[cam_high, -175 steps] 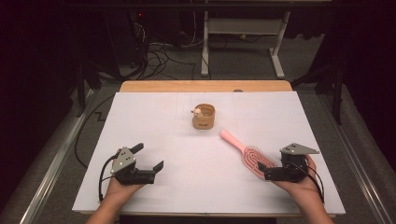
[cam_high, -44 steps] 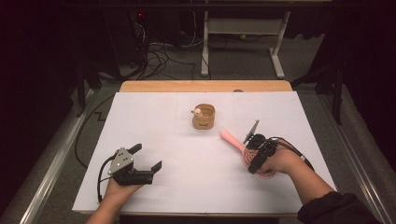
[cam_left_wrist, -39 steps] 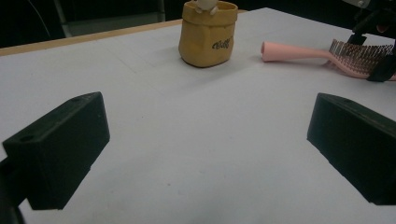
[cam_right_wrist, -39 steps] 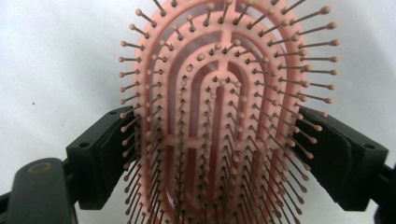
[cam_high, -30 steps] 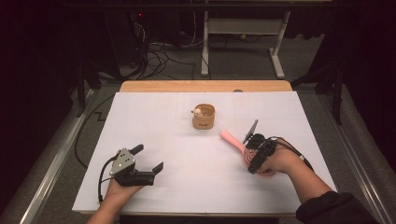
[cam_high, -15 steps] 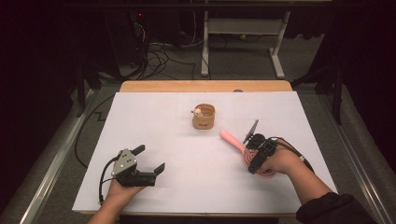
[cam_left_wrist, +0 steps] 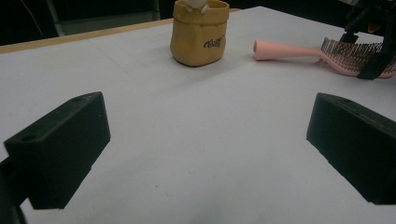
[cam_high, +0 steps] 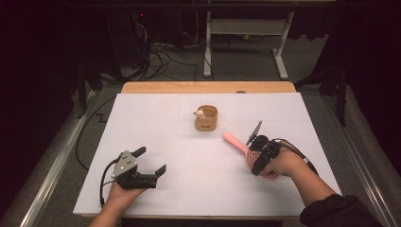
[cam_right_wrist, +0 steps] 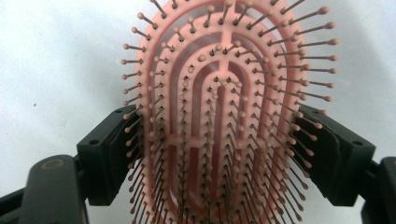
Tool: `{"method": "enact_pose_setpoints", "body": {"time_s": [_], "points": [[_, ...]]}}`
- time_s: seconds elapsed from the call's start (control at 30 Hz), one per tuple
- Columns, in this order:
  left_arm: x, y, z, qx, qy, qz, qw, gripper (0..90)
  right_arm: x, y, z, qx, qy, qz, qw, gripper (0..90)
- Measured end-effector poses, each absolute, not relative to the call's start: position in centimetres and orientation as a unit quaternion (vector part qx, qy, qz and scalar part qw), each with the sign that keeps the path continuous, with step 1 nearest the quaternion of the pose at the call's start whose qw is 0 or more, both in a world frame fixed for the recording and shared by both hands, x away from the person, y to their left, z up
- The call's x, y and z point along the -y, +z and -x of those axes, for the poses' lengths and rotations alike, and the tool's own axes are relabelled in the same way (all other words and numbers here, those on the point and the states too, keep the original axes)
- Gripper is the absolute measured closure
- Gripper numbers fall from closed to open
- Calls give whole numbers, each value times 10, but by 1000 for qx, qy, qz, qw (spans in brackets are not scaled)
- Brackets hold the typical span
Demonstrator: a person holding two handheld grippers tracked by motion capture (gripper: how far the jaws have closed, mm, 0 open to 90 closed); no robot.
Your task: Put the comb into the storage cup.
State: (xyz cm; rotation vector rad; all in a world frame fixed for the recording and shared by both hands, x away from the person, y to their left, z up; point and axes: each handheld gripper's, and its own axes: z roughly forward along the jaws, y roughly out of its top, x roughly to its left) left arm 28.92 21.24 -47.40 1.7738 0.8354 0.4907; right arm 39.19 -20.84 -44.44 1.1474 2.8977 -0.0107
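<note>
A pink hairbrush (cam_high: 234,140) lies bristles up on the white table (cam_high: 189,156) right of centre, its handle pointing toward the middle. My right gripper (cam_high: 256,160) points down over the brush head. In the right gripper view the brush head (cam_right_wrist: 224,93) sits between the jaws of the right gripper (cam_right_wrist: 219,156). The jaws have just been closing; the pads brush the outer bristles, with a thin gap to the rim. My left gripper (cam_high: 151,161) rests open at the front left with nothing between its fingers (cam_left_wrist: 60,144).
A small tan pouch (cam_high: 206,119) with a little white figure in its top stands behind the table's centre; it is also in the left gripper view (cam_left_wrist: 200,32), with the brush (cam_left_wrist: 289,49) to its right. A wooden strip (cam_high: 208,87) borders the far edge.
None visible over the last second; both hands hold still. Several seconds ago the right hand was nearer the front right edge and has since come onto the brush head.
</note>
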Motion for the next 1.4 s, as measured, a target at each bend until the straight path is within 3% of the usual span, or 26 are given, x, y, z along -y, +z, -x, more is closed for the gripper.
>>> {"method": "enact_pose_setpoints", "body": {"time_s": [0.67,1.07,1.4], "points": [[-215,-472,-286,-352,211,-741,532,3,215,-442,-390,-924,25,-381,19,210],[-215,-472,-288,-355,221,-739,528,2,221,-423,-385,-923,41,-382,12,209],[-211,-432,-305,-365,242,-732,521,2,220,-406,-377,-920,43,-390,11,209]]}}
